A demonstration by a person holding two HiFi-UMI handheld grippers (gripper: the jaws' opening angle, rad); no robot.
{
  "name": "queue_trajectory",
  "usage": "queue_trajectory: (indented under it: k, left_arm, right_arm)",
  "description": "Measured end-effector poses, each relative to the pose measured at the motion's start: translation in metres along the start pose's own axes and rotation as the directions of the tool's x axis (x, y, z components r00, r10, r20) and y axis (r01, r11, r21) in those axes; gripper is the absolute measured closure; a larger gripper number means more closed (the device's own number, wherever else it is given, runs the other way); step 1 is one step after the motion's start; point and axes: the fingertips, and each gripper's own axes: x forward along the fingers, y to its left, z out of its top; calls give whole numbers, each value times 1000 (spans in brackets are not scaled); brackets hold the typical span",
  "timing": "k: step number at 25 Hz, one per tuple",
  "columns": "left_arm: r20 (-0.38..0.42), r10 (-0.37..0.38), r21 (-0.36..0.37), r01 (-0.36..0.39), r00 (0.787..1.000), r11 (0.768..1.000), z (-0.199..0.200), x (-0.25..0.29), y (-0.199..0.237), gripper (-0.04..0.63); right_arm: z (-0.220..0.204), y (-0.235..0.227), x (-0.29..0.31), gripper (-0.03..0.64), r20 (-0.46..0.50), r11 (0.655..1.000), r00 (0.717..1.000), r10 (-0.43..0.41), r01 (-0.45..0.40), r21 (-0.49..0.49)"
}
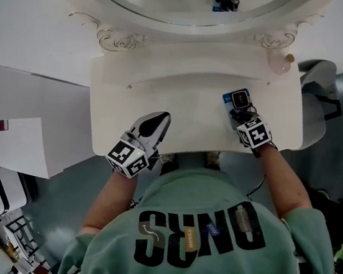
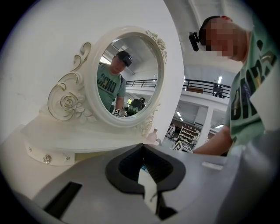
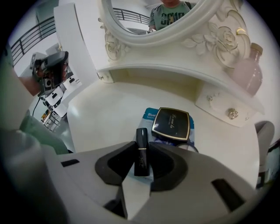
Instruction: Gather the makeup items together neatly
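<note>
**A:** The right tongs (image 3: 142, 143) are down on the tabletop (image 3: 109, 113), well over toward its right edge. A black lipstick (image 3: 141, 154) lies flat between them, pointing at the back edge.

**B:** Clamped on it?

**A:** I'd say not. The tongs stand a little apart, astride the tube. The pads are close by its sides, with no squeeze that I can see.

**B:** And look where it lies: just beside the black compact (image 3: 171, 124), which rests on a blue packet (image 3: 149, 114). That's the pile, surely.

**A:** My reading too. The tube runs alongside the compact, so the set sits tight and square rather than scattered.

**B:** The left tongs (image 2: 142, 146)?

**A:** Tips together, nothing in them, hanging over the front edge toward the left front corner. Out of the way, I'd judge.

**B:** Anything that holds something?

**A:** The compact's lid is shut and the lipstick is capped, so no insides show. The packet serves as a base, with the compact on top of it. I can't tell whether the lipstick's far end overlaps its rim. A small drawer (image 3: 216, 103) under the raised shelf at the back right corner is closed, contents unseen.

**B:** And the pink bottle (image 3: 247, 72)?

**A:** Up on that shelf, stoppered, well apart from the pile. If it counts as makeup, it's the one left to bring in.
</note>
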Motion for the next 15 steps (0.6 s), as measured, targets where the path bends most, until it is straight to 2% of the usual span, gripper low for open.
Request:
queue_trajectory:
  k: [3, 6, 10, 15]
  left_arm:
    - [19, 4, -9, -4, 1000, 1000, 4, -6, 7, 589]
    - [36, 9, -11, -9, 999, 1000, 10, -17, 17, 588]
    - [59, 27, -10, -26, 998, 1000, 22, -38, 39, 588]
    - [89, 40, -12, -39, 995, 999, 38, -68, 70, 588]
  right_arm:
    - [18, 6, -12, 528, 44, 998, 999, 18, -20, 60]
    - [56, 21, -23, 528, 114, 991, 993, 40, -54, 123]
    - [130, 47, -27, 528, 201, 983, 977, 67, -100, 157]
    - [227, 90, -14, 528, 266, 973, 958, 104, -154, 175]
